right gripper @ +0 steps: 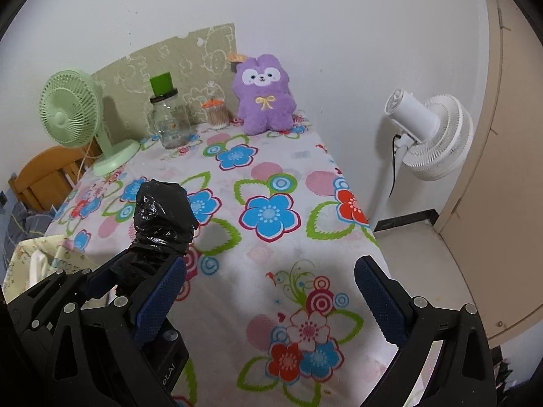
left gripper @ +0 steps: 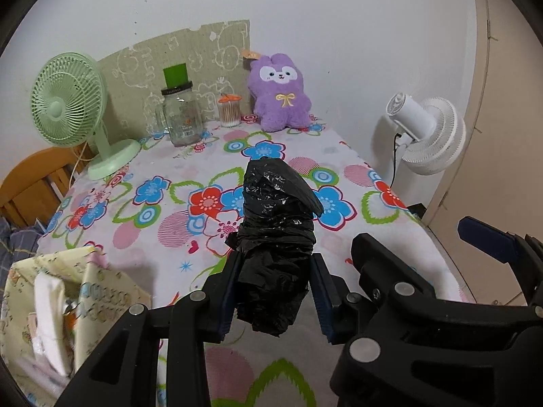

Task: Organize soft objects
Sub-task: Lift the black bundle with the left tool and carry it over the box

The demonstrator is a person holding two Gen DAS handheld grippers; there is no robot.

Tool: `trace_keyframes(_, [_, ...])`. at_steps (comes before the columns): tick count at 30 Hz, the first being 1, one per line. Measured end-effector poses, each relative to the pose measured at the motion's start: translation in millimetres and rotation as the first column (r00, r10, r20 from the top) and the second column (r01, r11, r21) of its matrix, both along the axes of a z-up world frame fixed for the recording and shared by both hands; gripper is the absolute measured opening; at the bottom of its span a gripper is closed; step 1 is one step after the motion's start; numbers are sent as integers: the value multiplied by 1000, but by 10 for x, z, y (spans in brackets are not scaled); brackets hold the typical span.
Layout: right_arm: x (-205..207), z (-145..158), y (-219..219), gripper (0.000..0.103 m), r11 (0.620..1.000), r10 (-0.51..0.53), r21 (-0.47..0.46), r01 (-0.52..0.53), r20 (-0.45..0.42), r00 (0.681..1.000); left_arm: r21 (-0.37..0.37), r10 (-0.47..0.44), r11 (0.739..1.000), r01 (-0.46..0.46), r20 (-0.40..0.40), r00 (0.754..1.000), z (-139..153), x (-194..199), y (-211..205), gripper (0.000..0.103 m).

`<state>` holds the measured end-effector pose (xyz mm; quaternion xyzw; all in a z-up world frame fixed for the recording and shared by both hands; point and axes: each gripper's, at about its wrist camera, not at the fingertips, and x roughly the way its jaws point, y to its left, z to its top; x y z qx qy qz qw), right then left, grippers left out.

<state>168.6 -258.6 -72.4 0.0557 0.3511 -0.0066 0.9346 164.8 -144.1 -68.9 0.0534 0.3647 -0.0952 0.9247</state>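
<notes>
My left gripper (left gripper: 275,291) is shut on a rolled black plastic bag (left gripper: 276,234) and holds it upright above the flowered tablecloth (left gripper: 163,210). The bag also shows in the right wrist view (right gripper: 161,217), at the left, in the left gripper (right gripper: 135,273). My right gripper (right gripper: 271,302) is open and empty over the table's near right part; it also shows in the left wrist view (left gripper: 431,261). A purple plush rabbit (left gripper: 280,93) sits at the table's far end against the wall, and shows in the right wrist view (right gripper: 264,96). A pale yellow fabric bag (left gripper: 54,302) with soft things stands at the near left.
A green desk fan (left gripper: 68,108), a glass jar (left gripper: 181,117) with a green box on its lid and a cotton-swab tub (left gripper: 229,112) stand at the far left. A white standing fan (right gripper: 431,132) is right of the table. A wooden chair (left gripper: 34,183) is at left.
</notes>
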Motion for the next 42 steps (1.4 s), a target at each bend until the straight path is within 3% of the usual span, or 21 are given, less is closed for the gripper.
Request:
trace_keyframes(16, [-633,344,278,101,1000,7,-23,-5,80,997,-26,-21,999,23,75,997,316,-600,257,41])
trace_keyframes(30, [-996,477,700,101,999,47,-18,-45,117,992,-23,33,999,-31,114,993,443,-981,707,41])
trace_keyframes(42, [-1114,528,1152,101,989,143,-2,-145,147,979,-4,120,993,-121,141,983,497,-1150,1151,41])
